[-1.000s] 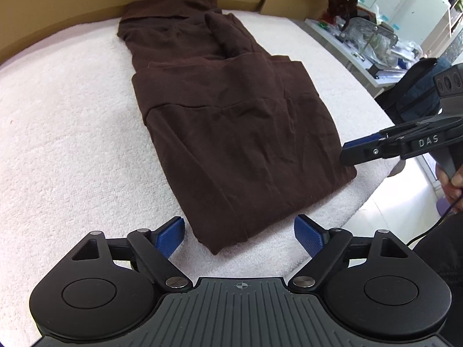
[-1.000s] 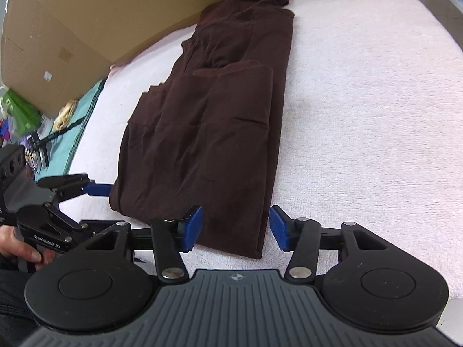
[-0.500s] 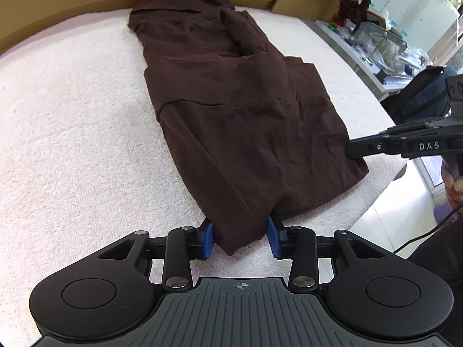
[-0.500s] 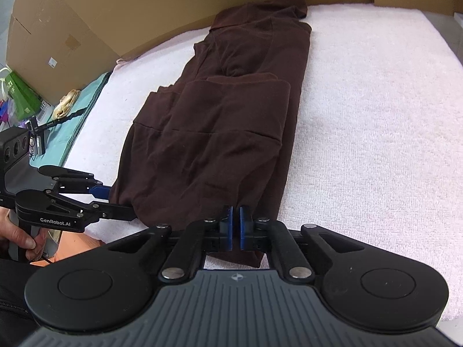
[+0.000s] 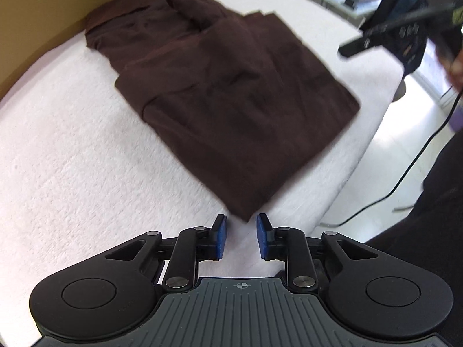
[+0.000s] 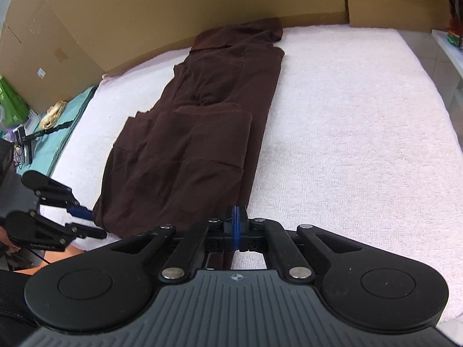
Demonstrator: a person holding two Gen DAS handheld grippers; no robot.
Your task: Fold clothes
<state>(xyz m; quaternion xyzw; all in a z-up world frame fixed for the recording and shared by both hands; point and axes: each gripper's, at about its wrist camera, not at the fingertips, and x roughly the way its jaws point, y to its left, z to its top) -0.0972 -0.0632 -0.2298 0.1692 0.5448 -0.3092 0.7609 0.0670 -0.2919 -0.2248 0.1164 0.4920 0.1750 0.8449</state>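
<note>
Brown garment [image 6: 199, 150] lies narrowed lengthwise on the white towel [image 6: 347, 133], lengthwise fold remaining (probably); right gripper [image 6: 235, 227] pinches its six-o'clock corner, left gripper [image 5: 239, 238] spread, empty.

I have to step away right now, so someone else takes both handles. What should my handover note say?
Left claw: open, with the near corner of the brown garment just ahead of its pads, not gripped.
Right claw: shut. The left wrist view shows it raised clear of the other near corner, which lies flat, so it is probably empty.
The garment lies on the white towel surface, already folded into a long narrow strip.
Left to do: grip both near corners and fold the strip across its length.
</note>
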